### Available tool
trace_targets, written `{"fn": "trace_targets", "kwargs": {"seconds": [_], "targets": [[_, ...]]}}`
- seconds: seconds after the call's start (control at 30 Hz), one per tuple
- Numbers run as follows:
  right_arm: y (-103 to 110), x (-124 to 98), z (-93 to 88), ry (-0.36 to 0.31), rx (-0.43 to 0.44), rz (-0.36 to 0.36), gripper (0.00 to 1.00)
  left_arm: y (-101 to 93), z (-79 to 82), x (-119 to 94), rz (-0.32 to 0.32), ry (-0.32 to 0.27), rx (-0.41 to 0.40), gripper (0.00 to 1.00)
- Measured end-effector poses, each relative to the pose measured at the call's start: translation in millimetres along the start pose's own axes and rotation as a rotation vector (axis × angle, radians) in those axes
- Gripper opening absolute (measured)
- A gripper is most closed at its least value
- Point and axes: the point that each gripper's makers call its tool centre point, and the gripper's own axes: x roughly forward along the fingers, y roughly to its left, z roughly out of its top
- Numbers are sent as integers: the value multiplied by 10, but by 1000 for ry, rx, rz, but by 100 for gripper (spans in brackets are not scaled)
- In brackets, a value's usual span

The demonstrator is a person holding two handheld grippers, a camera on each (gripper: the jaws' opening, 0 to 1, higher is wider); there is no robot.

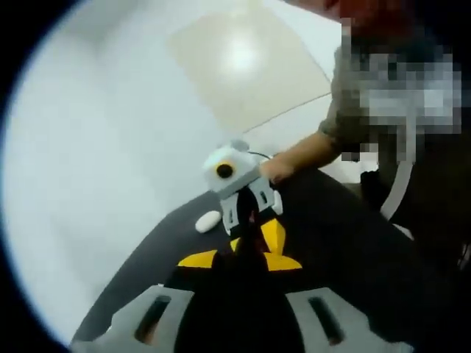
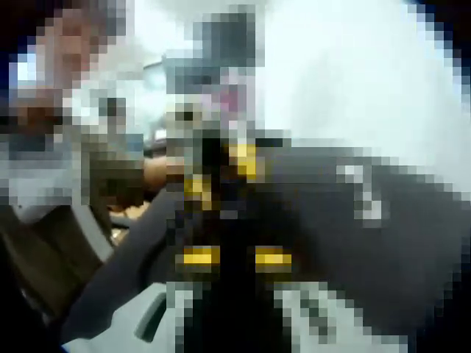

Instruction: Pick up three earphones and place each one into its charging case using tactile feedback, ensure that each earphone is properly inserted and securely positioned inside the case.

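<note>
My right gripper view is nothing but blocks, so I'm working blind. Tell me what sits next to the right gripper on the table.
Observer: In the left gripper view, a small white oval thing, probably a charging case, lies on the dark mat. It is close beside the right gripper but apart from it.
Operator: Say what's under its tips.
Observer: Yellow markings on the mat. The tips point down at them, and I can't tell whether they touch.
Operator: Report the left gripper.
Observer: The left gripper is open, holds nothing and faces the right one.
</note>
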Motion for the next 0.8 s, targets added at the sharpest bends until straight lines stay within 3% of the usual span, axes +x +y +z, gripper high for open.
{"fn": "trace_targets", "kwargs": {"seconds": [0.23,0.37,0.43,0.5,0.6,0.8], "targets": [[-18,0,9,0,-32,-1,19,23,-56,17,4,13,-17,21],[-60,19,20,0,-64,-18,29,95,-117,2,31,26,-30,20],[-105,26,14,14,-119,-44,33,98,-151,6,29,31,-40,20],[-119,36,32,6,-136,-56,36,85,-204,22,25,48,-40,20],[-174,44,48,3,-149,-82,39,96,-390,39,35,129,-20,21],[-286,-52,56,20,-188,-155,44,199,-369,-26,72,101,-87,21]]}}
